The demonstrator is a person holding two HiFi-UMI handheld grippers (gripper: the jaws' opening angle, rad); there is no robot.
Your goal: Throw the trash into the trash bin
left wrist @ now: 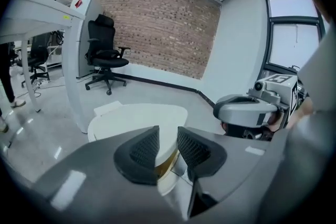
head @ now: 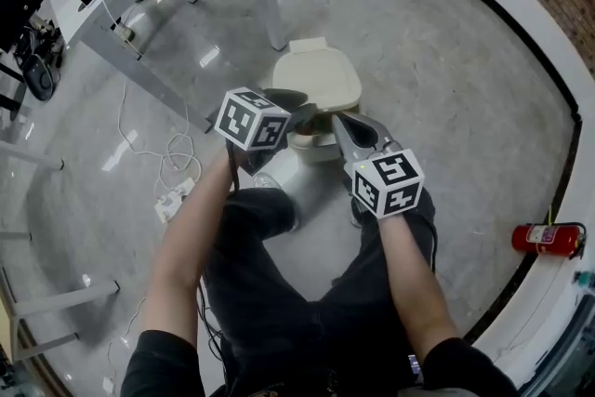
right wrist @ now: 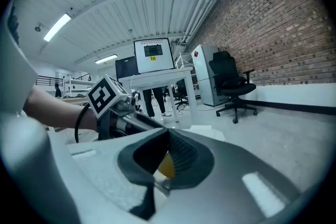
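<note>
Yellow scrap point(right wrist: 166, 165) sat pinched in the right gripper point(right wrist: 168, 136) over the trash bin point(head: 311, 149), left gripper point(left wrist: 167, 147) slightly apart, apparently empty; releasing off-centre could drop it on the lid point(head: 316, 74).

Trash bin point(head: 316, 77): one
Trash piece point(right wrist: 167, 165): one
Grippers: two, left gripper point(left wrist: 168, 139), right gripper point(right wrist: 168, 136)
Office chairs point(left wrist: 106, 55): at least two
Fire extinguisher point(head: 547, 239): one
Power strip point(head: 173, 200): one
</note>
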